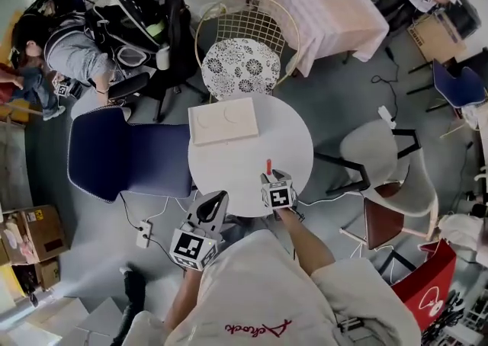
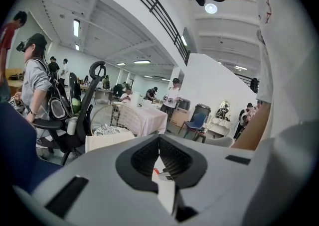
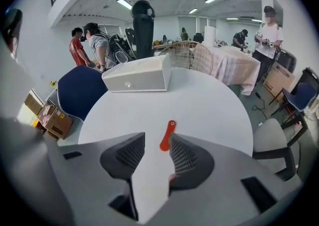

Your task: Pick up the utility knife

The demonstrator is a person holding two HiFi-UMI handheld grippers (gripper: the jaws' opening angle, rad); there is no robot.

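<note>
The slim red utility knife (image 3: 167, 136) lies on the round white surface (image 3: 209, 105), its near end between the released right claw's (image 3: 156, 140) parted jaws. The left claw (image 2: 159, 139) is clenched and empty at that surface's near edge.

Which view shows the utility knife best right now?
The right gripper view: the orange utility knife lies on the table at the tips of the open right gripper, most of its length clear. The head view shows a red sliver beyond that gripper. The left gripper view shows only a red speck.
</note>
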